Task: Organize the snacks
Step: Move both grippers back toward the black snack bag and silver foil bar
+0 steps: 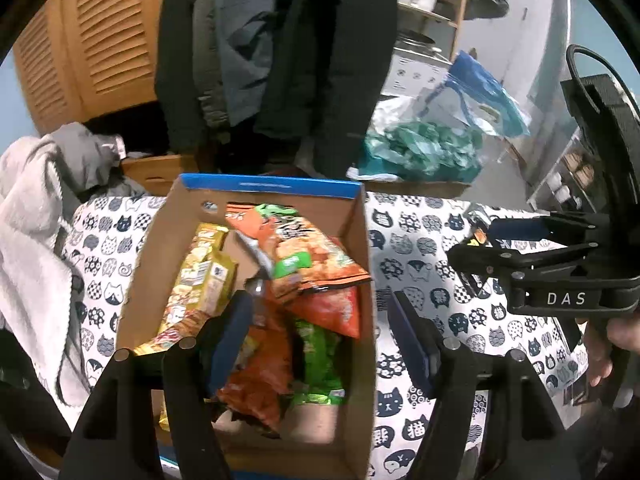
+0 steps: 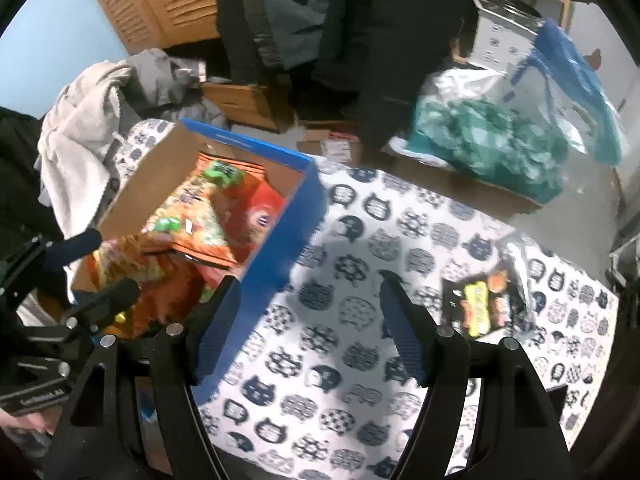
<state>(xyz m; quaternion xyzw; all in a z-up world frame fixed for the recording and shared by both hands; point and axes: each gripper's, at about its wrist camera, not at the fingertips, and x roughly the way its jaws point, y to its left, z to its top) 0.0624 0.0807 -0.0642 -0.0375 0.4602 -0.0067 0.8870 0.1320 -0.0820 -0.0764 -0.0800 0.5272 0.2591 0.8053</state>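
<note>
A cardboard box with a blue rim (image 1: 276,186) (image 2: 280,208) sits on the cat-print cloth and holds several snack bags: an orange bag (image 1: 304,248) (image 2: 200,216), a yellow pack (image 1: 200,280) and a green bag (image 1: 320,360). My left gripper (image 1: 320,304) is open and empty, hovering over the box's right wall. My right gripper (image 2: 310,284) is open and empty above the cloth, just right of the box; it also shows at the right of the left wrist view (image 1: 480,236). A black snack packet (image 2: 480,308) lies on the cloth at the right.
The cat-print cloth (image 2: 360,360) covers the table. A pile of grey and white clothes (image 1: 40,220) lies at the left. Dark coats (image 1: 280,60) hang behind. A teal-filled plastic bag (image 2: 500,136) sits on a carton at the back right.
</note>
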